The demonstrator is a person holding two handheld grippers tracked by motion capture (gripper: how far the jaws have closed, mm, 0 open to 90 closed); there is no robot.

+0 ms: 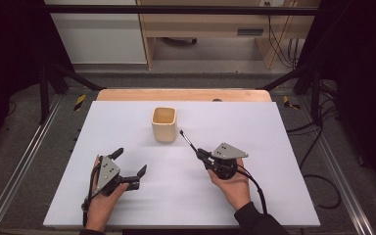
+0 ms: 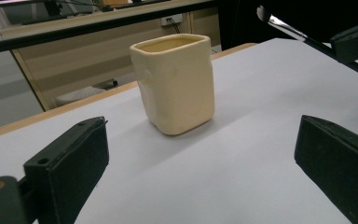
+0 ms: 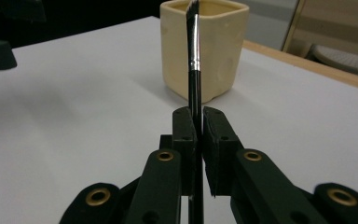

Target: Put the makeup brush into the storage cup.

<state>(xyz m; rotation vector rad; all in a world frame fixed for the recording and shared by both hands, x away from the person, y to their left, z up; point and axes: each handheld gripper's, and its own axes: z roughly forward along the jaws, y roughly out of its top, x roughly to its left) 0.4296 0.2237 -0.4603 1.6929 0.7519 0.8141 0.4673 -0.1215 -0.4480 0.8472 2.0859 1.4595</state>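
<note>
My right fingers (image 3: 196, 122) are clenched on a thin black brush (image 3: 194, 70), pinching its handle between the two pads. The brush runs straight out ahead of them, its silver ferrule and dark bristle tip beyond my fingertips, and in the right gripper view the tip lines up against the rim of the cream cup (image 3: 205, 46). From above, the brush (image 1: 188, 140) slants forward and to the left of my right fingers (image 1: 200, 153), its tip ending just beside the cup's (image 1: 164, 125) near right corner; I cannot tell whether it touches the cup.

My left fingers (image 2: 205, 168) are released, spread wide with nothing between them. The cup (image 2: 175, 84) stands upright on the white bench (image 2: 242, 186) straight ahead of them, well beyond the pads and centred in the gap. From above, my left fingers (image 1: 129, 162) sit near and left of the cup, well apart from it, and well apart from my right fingers too.

In the left gripper view, the brush (image 2: 284, 27) crosses the upper right corner, past my right-hand pad.
</note>
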